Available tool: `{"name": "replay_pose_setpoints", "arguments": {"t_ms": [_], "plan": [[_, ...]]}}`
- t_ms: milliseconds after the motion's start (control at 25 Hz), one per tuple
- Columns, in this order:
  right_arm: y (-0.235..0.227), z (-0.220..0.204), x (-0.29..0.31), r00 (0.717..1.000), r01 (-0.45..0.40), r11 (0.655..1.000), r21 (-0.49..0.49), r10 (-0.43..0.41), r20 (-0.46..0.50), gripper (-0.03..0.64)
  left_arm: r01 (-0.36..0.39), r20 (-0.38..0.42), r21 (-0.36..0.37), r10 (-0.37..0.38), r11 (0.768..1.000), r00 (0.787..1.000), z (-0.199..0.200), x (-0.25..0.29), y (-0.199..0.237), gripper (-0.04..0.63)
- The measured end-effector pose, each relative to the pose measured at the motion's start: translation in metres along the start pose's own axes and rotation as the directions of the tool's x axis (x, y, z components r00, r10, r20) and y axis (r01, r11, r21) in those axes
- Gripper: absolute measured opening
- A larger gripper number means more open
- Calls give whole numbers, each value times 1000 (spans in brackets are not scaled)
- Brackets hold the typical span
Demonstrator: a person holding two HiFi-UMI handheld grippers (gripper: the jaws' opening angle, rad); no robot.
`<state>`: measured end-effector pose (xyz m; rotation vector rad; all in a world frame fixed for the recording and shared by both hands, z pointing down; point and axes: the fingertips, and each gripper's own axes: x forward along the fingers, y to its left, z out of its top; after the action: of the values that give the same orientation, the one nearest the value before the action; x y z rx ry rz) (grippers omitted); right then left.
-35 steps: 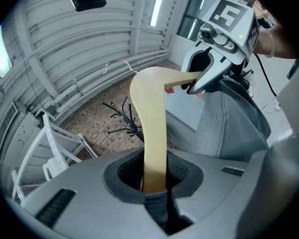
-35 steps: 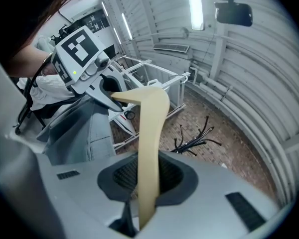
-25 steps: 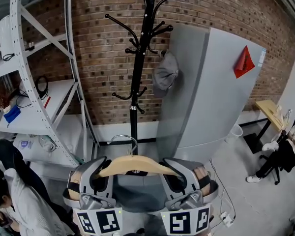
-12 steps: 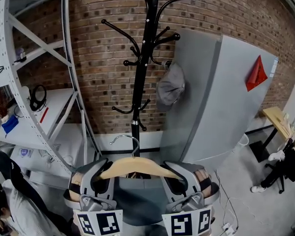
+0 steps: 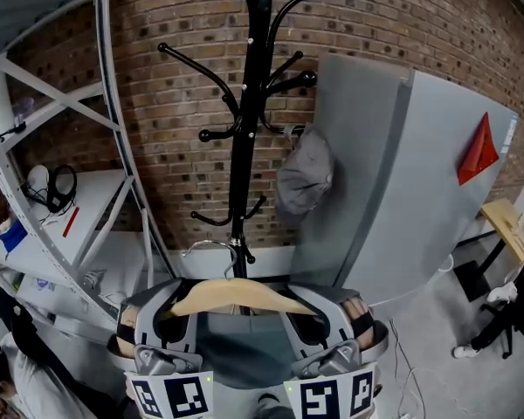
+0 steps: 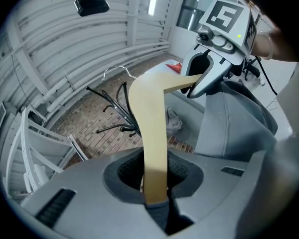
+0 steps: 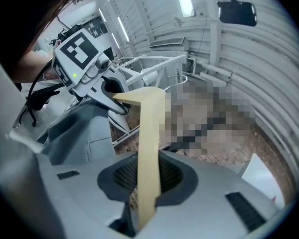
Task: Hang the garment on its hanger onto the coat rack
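Note:
A pale wooden hanger with a metal hook carries a grey garment that hangs below it. My left gripper is shut on the hanger's left arm and my right gripper on its right arm. The left gripper view shows the wooden arm pinched between the pads, and the right gripper view shows the other arm held the same way. The black coat rack stands straight ahead against the brick wall. The hook sits low beside its pole, below the prongs.
A grey cap hangs on a rack prong at the right. White metal shelving stands at the left, a tall grey cabinet at the right. One person is at the lower left, another at the far right.
The coat rack has grown larger and nearer in the head view, and the view has tilted up. Both grippers keep the same hold on the hanger.

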<state>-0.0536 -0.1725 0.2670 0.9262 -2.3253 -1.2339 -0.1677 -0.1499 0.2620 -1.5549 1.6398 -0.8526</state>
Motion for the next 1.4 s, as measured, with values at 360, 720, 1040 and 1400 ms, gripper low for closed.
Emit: {"name": "replay_pose_setpoints", "arguments": {"t_ms": [360, 720, 1040, 1400], "plan": [[-21, -31, 45, 999, -31, 1000, -2, 31, 39, 72, -42, -33, -16, 42, 999, 999, -6, 52, -2, 69], [-30, -54, 96, 998, -41, 999, 15, 40, 39, 72, -28, -48, -10, 28, 1000, 998, -26, 104, 1, 69], [-40, -62, 142, 999, -28, 999, 29, 28, 20, 72, -20, -1, -35, 20, 999, 1000, -44, 146, 16, 69], [-46, -77, 186, 998, -52, 996, 73, 54, -20, 71, 74, 19, -89, -72, 993, 997, -63, 191, 21, 69]]}}
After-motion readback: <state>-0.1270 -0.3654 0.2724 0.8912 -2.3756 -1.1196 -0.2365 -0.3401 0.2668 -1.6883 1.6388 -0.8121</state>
